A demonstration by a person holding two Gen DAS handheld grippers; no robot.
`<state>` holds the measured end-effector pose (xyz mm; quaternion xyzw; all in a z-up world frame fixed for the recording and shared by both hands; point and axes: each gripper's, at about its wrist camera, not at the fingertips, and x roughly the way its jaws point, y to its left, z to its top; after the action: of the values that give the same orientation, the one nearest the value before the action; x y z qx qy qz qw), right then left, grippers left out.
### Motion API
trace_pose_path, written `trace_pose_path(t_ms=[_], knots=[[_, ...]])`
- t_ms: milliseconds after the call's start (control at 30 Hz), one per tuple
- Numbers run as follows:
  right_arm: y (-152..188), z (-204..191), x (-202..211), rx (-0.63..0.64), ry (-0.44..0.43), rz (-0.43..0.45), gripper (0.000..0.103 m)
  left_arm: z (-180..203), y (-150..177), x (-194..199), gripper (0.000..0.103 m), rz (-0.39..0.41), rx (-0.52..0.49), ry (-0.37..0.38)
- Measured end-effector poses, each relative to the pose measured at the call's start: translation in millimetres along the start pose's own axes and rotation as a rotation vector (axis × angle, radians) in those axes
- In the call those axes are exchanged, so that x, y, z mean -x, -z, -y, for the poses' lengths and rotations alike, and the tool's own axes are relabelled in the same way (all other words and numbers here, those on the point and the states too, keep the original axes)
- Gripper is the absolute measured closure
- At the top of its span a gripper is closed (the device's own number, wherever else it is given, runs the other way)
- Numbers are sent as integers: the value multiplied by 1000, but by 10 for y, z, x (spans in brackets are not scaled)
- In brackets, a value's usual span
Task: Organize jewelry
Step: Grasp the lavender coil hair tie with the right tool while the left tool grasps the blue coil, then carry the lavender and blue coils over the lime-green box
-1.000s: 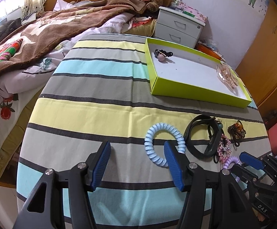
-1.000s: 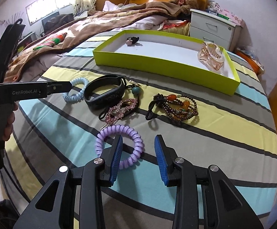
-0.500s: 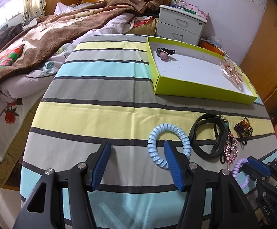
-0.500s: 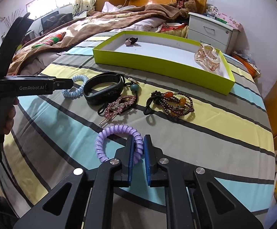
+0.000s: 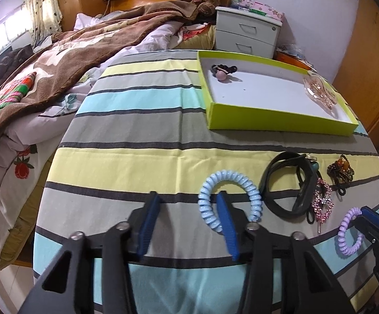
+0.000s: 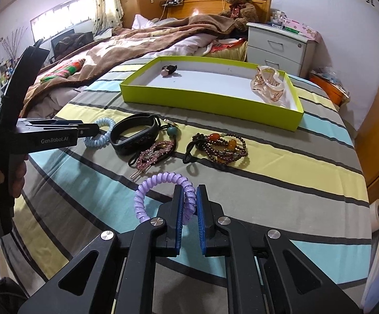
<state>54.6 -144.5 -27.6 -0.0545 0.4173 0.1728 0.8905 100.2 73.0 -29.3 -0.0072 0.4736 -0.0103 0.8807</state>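
My right gripper is shut on the purple coil hair tie, which also shows in the left wrist view. My left gripper is open, its right finger inside the loop of the blue coil hair tie, which lies on the striped cloth. A black band, a pink sparkly clip and a brown bead bracelet lie between them. The green tray at the back holds a pink hair bobble and a clear claw clip.
The striped table stands beside a bed with a brown blanket on the left. A white nightstand stands behind the tray. The table's edge curves round close on the left and near sides.
My right gripper shut on the purple coil hair tie. My left gripper moved forward, so its right finger now sits inside the blue coil's loop.
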Motion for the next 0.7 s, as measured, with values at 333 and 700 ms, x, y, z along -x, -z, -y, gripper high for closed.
trace_pose_path(t_ms=[333, 700], knots=[[-9, 39, 40, -14, 10, 12, 93, 9, -5, 21, 92, 0, -1, -6], [-37, 35, 92, -19, 24, 25, 93, -54, -18, 88, 93, 16, 17, 6]])
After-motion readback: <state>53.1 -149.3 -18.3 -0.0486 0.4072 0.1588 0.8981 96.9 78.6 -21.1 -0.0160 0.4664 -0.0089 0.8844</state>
